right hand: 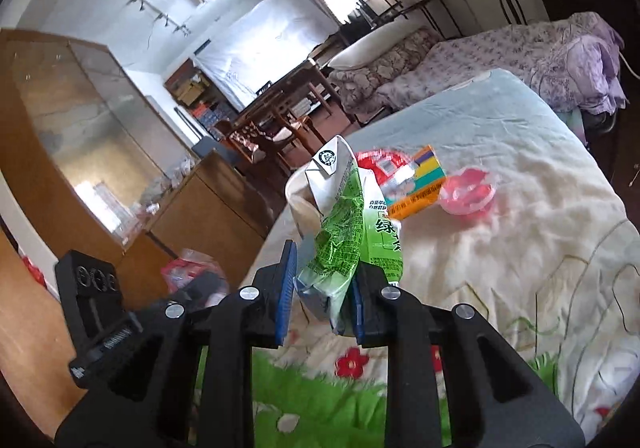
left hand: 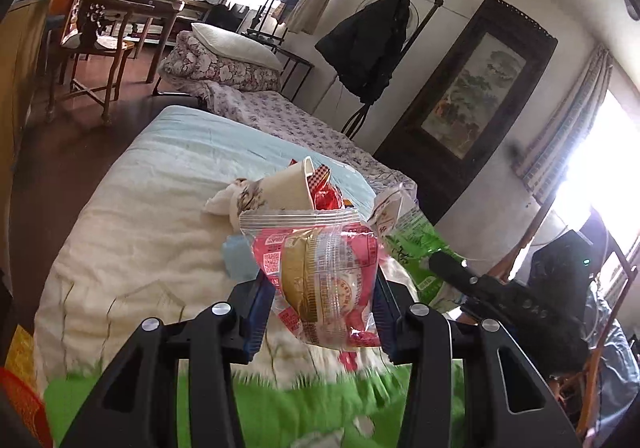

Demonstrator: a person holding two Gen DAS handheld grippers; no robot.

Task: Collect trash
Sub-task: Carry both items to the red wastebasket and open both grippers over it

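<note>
Left gripper [left hand: 324, 312]: fingers clamp a clear snack packet [left hand: 320, 280], long axis upright, sealed edge on top, above the bed [left hand: 120, 208]
Right gripper [right hand: 322, 296]: fingers pinch a crumpled green tea carton [right hand: 348, 220], long axis upright, gabled top pointing away
Bed: paper cup [left hand: 284, 188], orange box [right hand: 424, 184], pink tub [right hand: 468, 192] beyond

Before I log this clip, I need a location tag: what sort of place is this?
Most likely a lived-in bedroom that opens onto a dining area. A bed with a quilt fills the foreground, a second bed with a pillow stands behind it, and a coat hangs on a stand by the wall.
</note>
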